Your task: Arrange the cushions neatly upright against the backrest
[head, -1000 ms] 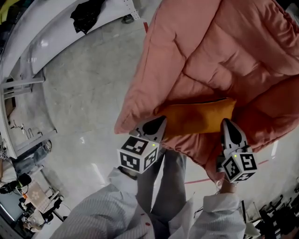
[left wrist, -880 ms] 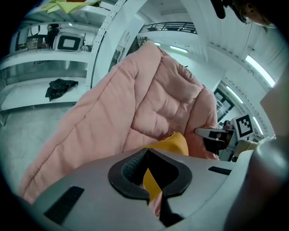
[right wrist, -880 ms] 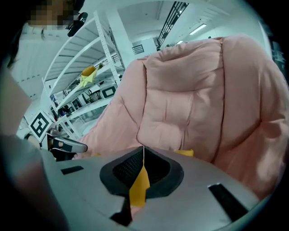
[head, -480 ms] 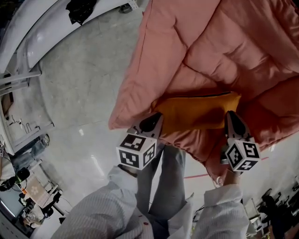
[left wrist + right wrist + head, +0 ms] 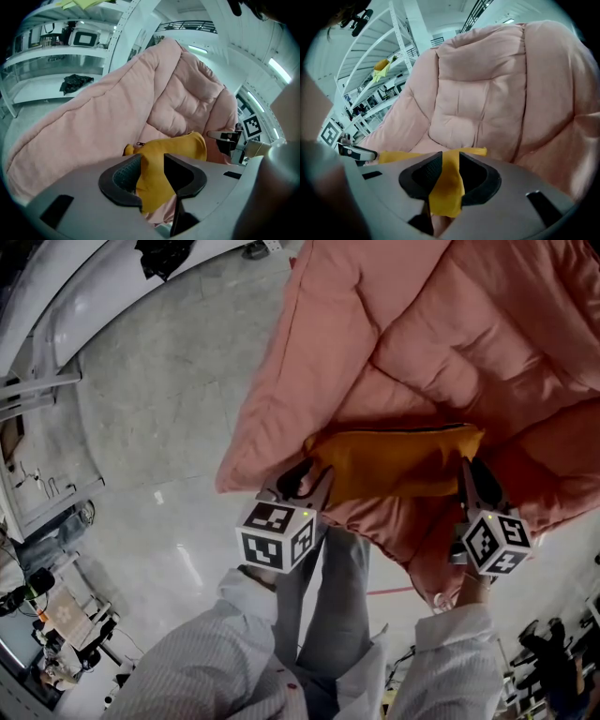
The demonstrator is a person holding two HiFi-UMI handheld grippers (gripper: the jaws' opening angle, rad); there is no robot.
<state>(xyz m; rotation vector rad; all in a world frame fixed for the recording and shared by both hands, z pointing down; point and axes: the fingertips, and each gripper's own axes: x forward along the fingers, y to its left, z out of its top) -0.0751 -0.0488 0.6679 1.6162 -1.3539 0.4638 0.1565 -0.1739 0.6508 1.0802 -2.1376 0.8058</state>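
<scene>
An orange cushion [image 5: 394, 463] lies across the front of the seat of a big pink padded chair [image 5: 422, 334], its long side toward me. My left gripper [image 5: 305, 479] is at the cushion's left end. Its jaws are opening, with a fold of the orange cushion [image 5: 173, 145] loose between them. My right gripper [image 5: 469, 470] is at the right end. Its jaws are opening too, and a strip of the cushion [image 5: 449, 185] hangs in the narrow gap. The chair's backrest [image 5: 487, 93] rises behind the cushion.
White shelving [image 5: 56, 324] runs along the left over a pale polished floor [image 5: 169, 427], with a black cloth [image 5: 164, 254] on it. A red floor line [image 5: 394, 592] passes under the chair's front. The person's legs [image 5: 328, 606] stand close to the seat edge.
The cushion and both grippers have shifted slightly up and toward the chair's back. The left jaws now stand visibly apart at the cushion's end.
</scene>
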